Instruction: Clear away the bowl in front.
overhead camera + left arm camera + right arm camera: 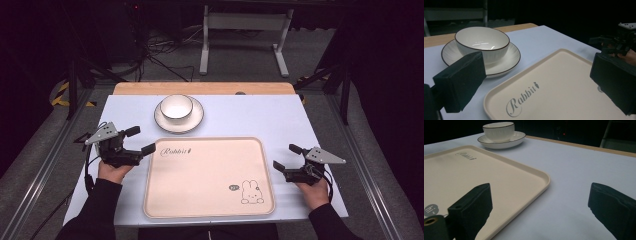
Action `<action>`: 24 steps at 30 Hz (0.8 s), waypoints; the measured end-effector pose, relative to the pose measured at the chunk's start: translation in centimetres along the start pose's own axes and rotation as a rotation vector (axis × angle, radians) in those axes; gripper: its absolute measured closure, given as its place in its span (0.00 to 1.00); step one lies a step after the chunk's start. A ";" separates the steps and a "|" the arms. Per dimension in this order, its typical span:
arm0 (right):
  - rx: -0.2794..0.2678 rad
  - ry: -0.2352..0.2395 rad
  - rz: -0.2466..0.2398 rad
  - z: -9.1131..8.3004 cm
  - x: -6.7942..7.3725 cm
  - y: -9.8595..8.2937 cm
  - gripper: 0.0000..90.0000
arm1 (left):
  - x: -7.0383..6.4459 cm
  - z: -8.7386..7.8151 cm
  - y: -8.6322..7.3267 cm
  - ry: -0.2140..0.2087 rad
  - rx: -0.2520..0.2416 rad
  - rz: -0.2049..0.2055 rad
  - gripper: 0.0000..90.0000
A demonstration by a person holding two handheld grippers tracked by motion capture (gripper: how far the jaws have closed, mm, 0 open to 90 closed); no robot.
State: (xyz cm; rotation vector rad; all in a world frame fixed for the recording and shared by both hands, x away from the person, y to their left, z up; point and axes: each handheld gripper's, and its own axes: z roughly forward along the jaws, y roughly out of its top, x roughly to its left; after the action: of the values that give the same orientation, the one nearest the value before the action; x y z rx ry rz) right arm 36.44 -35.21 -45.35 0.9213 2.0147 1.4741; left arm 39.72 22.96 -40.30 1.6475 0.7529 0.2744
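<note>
Both grippers have their fingers spread wide and empty, the left gripper (136, 141) and right gripper (286, 156) resting beside the bare tray (210, 210), probably ready for the bowl (176, 106) on its saucer (164, 121) beyond.

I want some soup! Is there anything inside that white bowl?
Empty. The bowl sits upright on its saucer, and the left gripper view shows only its bare, shiny white inside.
</note>
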 end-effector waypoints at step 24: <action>-0.002 0.001 0.006 0.0 -0.1 0.0 0.07 | 1.2 3.6 2.8 0.089 0.037 0.035 0.02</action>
State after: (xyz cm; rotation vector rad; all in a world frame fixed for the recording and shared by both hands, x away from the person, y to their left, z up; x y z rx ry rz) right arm 36.47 -35.27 -45.35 0.9266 2.0131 1.4795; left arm 43.57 20.67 -38.70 1.6938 0.8007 0.3624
